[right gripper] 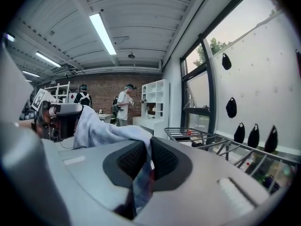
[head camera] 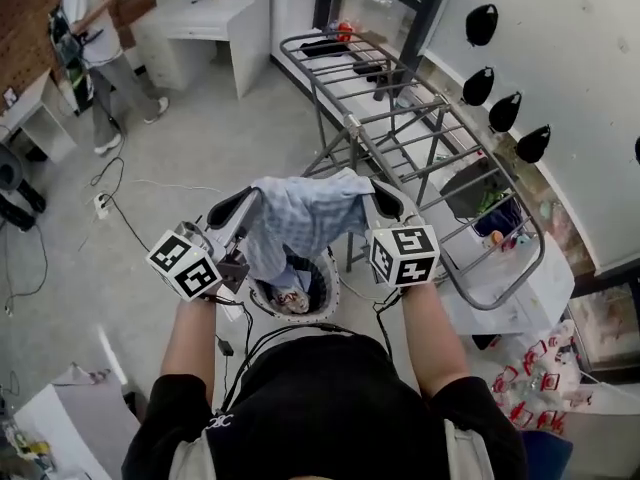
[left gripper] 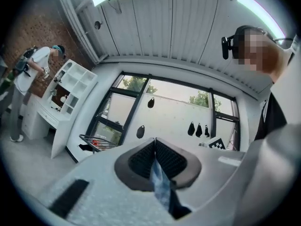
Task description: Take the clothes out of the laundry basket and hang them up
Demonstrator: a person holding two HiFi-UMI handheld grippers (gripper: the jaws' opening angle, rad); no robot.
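The left gripper (left gripper: 154, 147) has its jaws pressed together on a thin fold of a pale blue garment (head camera: 305, 213), and the cloth runs down out of the pads towards the camera. The right gripper (right gripper: 146, 149) is closed in the same way on the other end of the same garment, with a strip of fabric pinched between its ribbed pads and the rest billowing away to its left. In the head view the two grippers are held apart at the same height, directly above the laundry basket (head camera: 334, 276), and the garment is stretched between them, sagging a little in the middle so that its lower edge hangs over the basket's opening. It is clear of the basket, not touching the rim. More clothes (head camera: 290, 294) lie bunched inside the basket, partly hidden by the hanging cloth. The metal drying rack (head camera: 420, 138) stands just beyond the basket and to its right, its bars bare on the near side, with a few dark items at its far end. Far from the basket, beyond it to the left, another person (head camera: 95, 43) stands by a white desk (head camera: 205, 18)
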